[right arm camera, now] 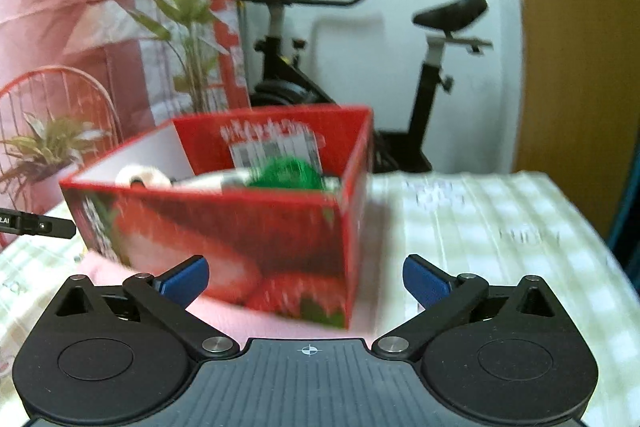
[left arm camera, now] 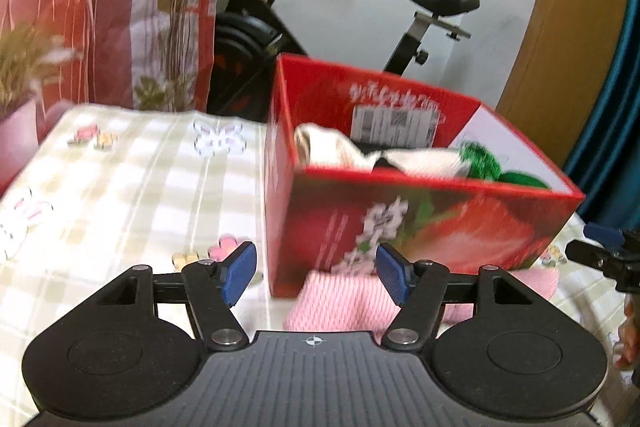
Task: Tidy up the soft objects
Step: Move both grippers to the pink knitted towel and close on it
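Pink knit cloth (left arm camera: pixel 344 301) lies lengthwise left-to-right at lower centre, against the red box (left arm camera: pixel 420 223); left gripper (left arm camera: pixel 316 273) and right gripper (right arm camera: pixel 306 281) both spread, empty.

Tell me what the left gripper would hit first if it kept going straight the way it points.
Most likely the pink knitted cloth lying on the table in front of the red box. The open left gripper frames the cloth, with the box's front wall just behind. Depth is unclear, so the box could come first.

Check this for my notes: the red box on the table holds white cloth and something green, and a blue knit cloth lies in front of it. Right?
Nearly. The knit cloth is pink, not blue, as the left wrist view shows. The red box on the table does hold white cloth and something green.
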Available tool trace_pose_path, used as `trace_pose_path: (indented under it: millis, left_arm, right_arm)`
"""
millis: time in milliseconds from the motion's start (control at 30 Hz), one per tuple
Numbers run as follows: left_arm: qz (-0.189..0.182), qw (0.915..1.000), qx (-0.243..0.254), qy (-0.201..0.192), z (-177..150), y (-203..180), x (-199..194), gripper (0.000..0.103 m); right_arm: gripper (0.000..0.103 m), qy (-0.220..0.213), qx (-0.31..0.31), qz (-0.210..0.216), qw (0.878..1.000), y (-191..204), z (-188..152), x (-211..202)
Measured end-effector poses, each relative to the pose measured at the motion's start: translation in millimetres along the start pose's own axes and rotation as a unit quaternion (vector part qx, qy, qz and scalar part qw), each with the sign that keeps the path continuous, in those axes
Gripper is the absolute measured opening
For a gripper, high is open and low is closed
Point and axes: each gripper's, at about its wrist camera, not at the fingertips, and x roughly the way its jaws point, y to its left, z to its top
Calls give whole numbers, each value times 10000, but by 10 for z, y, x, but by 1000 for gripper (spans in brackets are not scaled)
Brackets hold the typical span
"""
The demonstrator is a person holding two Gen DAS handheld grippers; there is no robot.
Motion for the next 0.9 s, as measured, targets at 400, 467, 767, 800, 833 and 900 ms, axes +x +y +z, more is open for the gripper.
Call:
trace_pose_path:
  millis: [400,467,767,800,833,900]
  left_arm:
    - [52,9994,-123,335,-281,-130,384,67]
    - [26,9993,-101,370,-320,-157,416,66]
    - [-37,9989,69,472,-458,-245,410,27]
    - [-35,9988,74,485,-468,-251,402,26]
    - [-50,9987,58,500,-474,-251,393,25]
    - [-84,9986,23,519,-496,-241,368,24]
  right_arm:
    - [103,600,400,-361,9967,106,-328,379]
    - [103,683,428,-395,9960,121,-353,430]
    - [103,964,356,-382,9940,139,-381,554]
    - [103,981,352,-380,9938,142,-381,558]
    - [103,997,347,-377,9937,132,-383,558]
    - [103,1019,331,-379,9935,139,-388,563]
